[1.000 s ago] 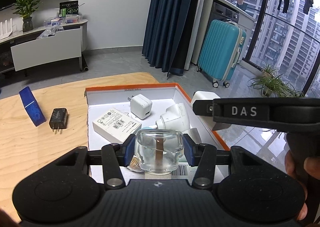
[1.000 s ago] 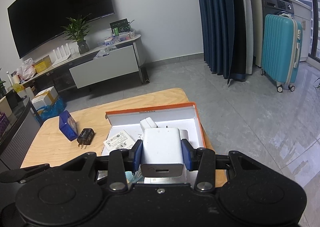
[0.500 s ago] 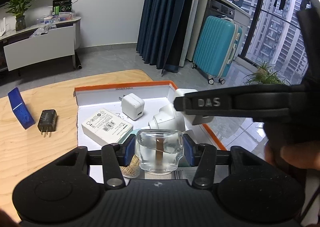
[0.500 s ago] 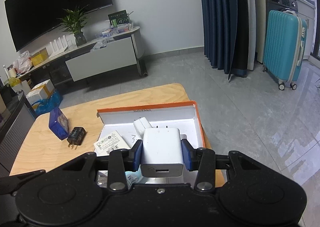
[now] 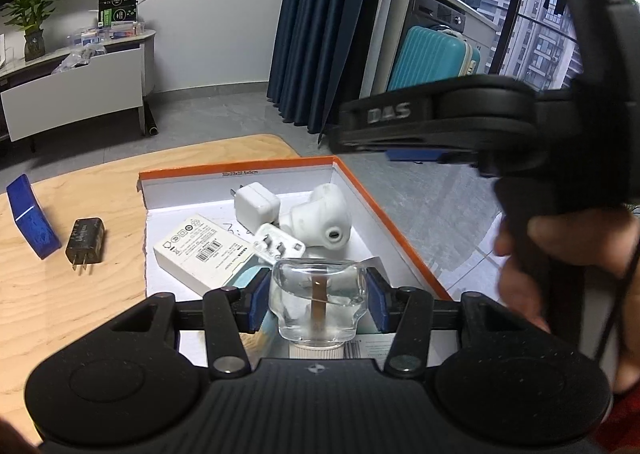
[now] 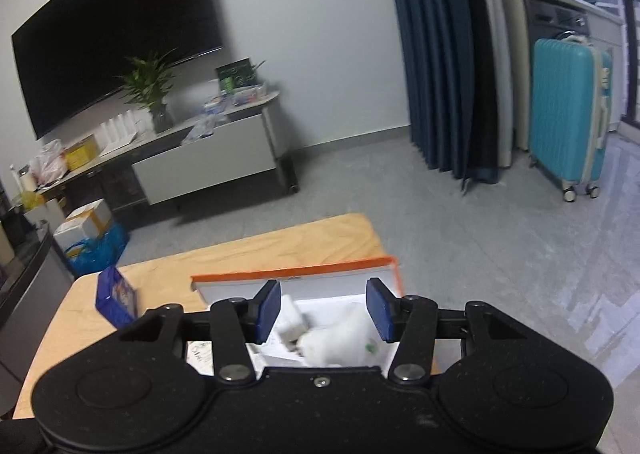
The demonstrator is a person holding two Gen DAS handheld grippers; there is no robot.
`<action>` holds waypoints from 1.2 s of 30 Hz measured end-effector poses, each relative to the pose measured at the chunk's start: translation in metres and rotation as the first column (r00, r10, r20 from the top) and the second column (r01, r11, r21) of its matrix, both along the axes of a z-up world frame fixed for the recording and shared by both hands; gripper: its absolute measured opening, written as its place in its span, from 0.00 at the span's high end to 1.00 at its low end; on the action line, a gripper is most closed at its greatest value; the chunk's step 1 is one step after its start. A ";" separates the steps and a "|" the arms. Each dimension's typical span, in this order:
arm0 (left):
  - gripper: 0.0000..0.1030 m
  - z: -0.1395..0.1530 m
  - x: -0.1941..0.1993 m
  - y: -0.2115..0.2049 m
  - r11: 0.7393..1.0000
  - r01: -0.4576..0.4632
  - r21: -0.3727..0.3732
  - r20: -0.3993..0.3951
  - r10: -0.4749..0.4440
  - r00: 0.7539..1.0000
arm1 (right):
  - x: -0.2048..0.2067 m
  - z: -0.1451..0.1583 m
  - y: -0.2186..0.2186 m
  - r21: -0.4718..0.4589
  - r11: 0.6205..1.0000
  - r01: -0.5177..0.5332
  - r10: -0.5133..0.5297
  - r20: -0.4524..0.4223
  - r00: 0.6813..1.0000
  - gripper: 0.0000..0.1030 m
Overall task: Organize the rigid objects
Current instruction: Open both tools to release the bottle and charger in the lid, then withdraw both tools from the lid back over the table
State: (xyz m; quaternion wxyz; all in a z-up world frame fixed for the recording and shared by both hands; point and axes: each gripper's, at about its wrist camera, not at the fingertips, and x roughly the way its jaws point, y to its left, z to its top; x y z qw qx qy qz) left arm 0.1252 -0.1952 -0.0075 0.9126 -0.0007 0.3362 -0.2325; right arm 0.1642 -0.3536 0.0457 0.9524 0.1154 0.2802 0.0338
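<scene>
Glass jar (image 5: pixel 318 300): rigid, smooth, breakable, best pinched across its flat sides. It is clamped in the left gripper (image 5: pixel 318 304) over the orange-rimmed box (image 5: pixel 400 225). Right gripper (image 6: pixel 323 312) jaws are opening with nothing between; the white charger (image 5: pixel 279 246) gripped earlier is now in the box.

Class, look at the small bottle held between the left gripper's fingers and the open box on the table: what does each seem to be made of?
Bottle: probably clear glass, glossy; you see through thick walls to a brown wick. Box: seemingly matte cardboard, with thin folded white walls, orange outside.
</scene>
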 end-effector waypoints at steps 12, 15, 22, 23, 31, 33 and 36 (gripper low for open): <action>0.31 0.007 0.002 -0.009 1.000 0.019 -0.019 0.010 -0.019 1.000 | -0.045 0.021 -0.004 -0.020 0.999 0.026 -0.024 0.051 0.998 0.35; 0.29 0.011 0.002 -0.004 1.000 -0.012 -0.004 0.001 0.012 1.000 | -0.050 0.022 0.000 -0.013 1.000 0.026 -0.026 0.041 0.999 0.35; 0.12 0.022 -0.003 0.018 0.992 -0.117 0.046 0.010 0.116 0.993 | -0.063 0.025 0.016 -0.024 1.000 -0.005 0.006 0.053 0.999 0.20; 0.11 0.023 -0.004 0.022 0.990 -0.131 0.051 0.011 0.130 0.991 | -0.065 0.026 0.019 -0.024 1.000 -0.008 0.009 0.055 0.998 0.18; 0.05 0.031 -0.011 0.053 0.975 -0.216 0.055 0.025 0.215 0.976 | -0.071 0.029 0.042 -0.036 0.999 -0.034 0.035 0.035 0.999 0.13; 0.05 0.031 -0.013 0.063 0.971 -0.235 0.050 0.023 0.234 0.972 | -0.072 0.028 0.050 -0.043 0.998 -0.053 0.054 0.028 0.998 0.13; 0.05 0.030 -0.016 0.078 0.962 -0.266 0.053 0.016 0.266 0.964 | -0.073 0.027 0.063 -0.051 0.995 -0.082 0.083 0.017 0.996 0.13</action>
